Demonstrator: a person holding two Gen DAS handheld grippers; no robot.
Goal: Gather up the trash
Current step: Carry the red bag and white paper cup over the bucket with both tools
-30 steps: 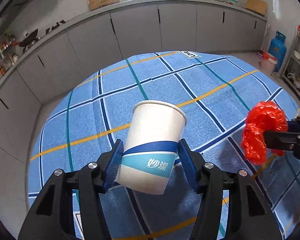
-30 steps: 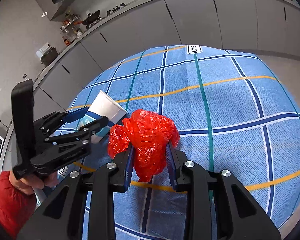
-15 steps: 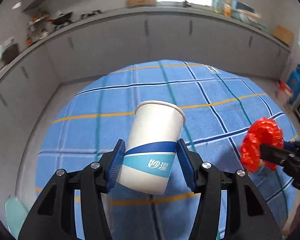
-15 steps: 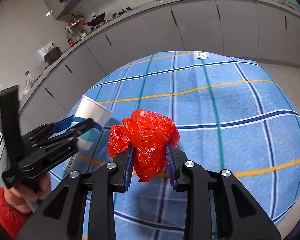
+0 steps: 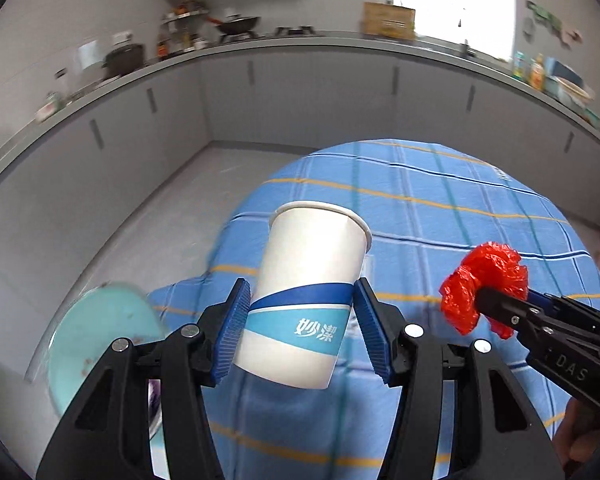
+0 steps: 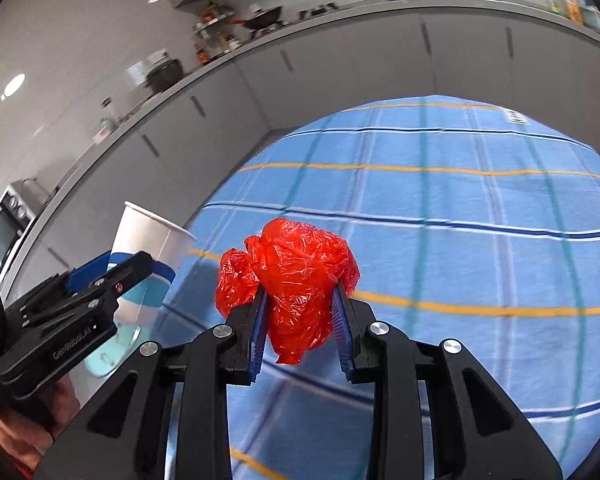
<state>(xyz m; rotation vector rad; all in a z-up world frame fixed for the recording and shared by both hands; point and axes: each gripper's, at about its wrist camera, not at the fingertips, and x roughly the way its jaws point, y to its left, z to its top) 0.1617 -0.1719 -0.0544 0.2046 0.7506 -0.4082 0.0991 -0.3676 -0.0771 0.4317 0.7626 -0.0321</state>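
both claws swung left, past the worktop (image 5: 440,200) edge.
left claw (image 5: 304,328) clamps my paper cup (image 5: 308,296), right claw (image 6: 300,320) clamps red bag (image 6: 292,280); dropping both remains.

Both grippers swung left, teal bin (image 5: 100,344) now in view

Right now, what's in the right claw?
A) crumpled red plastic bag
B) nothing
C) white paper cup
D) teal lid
A: the right claw is shut on the crumpled red plastic bag; the paper cup sits in the left claw.
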